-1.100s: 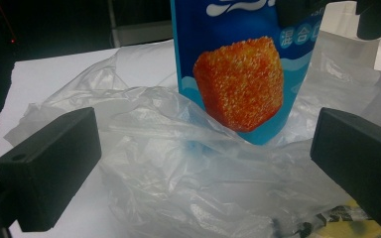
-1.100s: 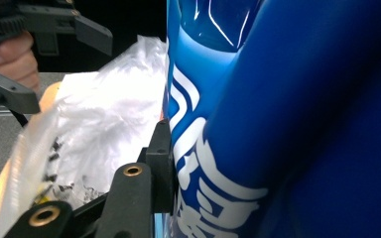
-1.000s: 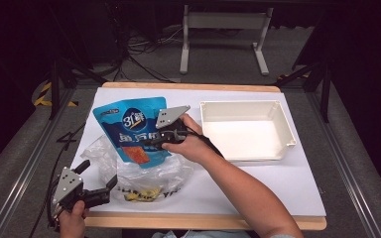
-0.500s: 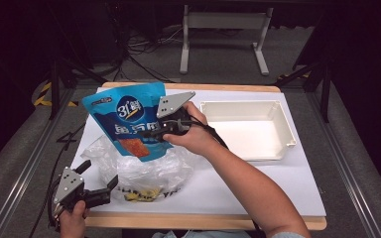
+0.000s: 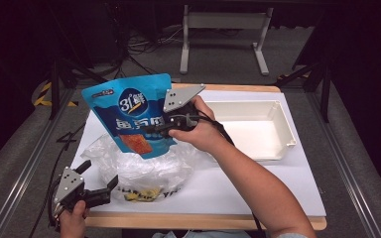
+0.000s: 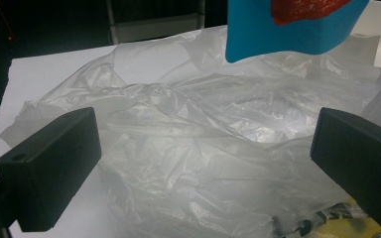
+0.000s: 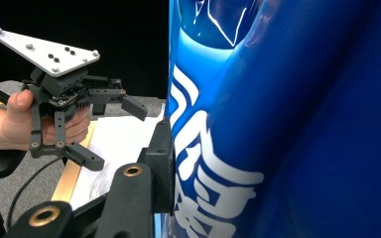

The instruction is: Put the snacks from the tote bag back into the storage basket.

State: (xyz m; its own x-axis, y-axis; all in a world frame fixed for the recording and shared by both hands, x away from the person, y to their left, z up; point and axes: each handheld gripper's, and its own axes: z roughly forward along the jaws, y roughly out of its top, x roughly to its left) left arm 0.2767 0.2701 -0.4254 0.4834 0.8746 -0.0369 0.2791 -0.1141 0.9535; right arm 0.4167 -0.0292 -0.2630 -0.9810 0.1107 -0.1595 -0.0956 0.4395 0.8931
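Note:
A blue snack pouch point(image 5: 129, 113) with white lettering and a red picture hangs upright above the table, and my right gripper point(image 5: 155, 130) is shut on its right edge. In the right gripper view the blue snack pouch point(image 7: 287, 124) stands close up, with one black jaw pressed flat against it. Below it lies a crumpled clear plastic bag point(image 5: 139, 166) with yellow print at its near side. My left gripper point(image 5: 99, 179) stands open at the table's near left corner, its jaws wide on either side of the clear plastic bag point(image 6: 203, 148) without touching it.
A white rectangular tray point(image 5: 283, 130) stands at the right of the white table sheet point(image 5: 287, 183). The table's wooden front edge point(image 5: 203, 222) runs along the near side. A metal stand point(image 5: 223, 34) is on the floor beyond the table.
My right gripper has lifted the blue pouch off the table and tilted it upright. The left gripper has stayed where it was.

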